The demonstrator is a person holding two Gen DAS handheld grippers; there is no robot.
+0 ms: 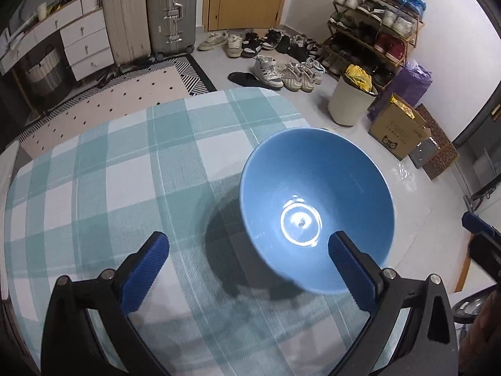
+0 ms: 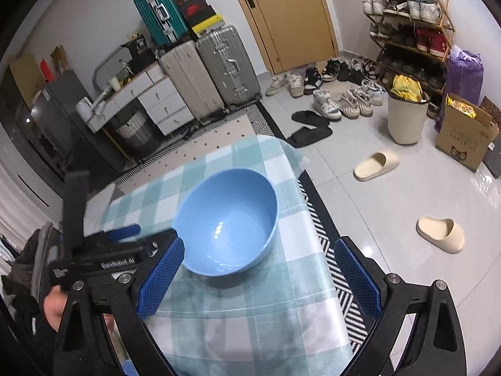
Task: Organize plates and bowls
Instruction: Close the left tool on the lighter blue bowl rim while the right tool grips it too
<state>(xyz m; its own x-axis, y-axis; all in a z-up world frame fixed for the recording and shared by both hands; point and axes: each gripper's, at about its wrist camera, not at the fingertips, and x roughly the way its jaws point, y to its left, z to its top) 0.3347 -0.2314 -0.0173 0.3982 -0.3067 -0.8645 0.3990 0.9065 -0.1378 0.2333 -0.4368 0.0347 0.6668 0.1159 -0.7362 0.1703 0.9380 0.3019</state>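
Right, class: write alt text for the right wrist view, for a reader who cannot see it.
An empty blue bowl sits on a teal checked tablecloth, just ahead of the open right gripper. Beyond lie suitcases, shoes and a door.

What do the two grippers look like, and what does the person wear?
Both the left gripper and the right gripper have black frames, silver bolts and blue textured pads. White lettering marks the left one's body. A dark sleeve shows.
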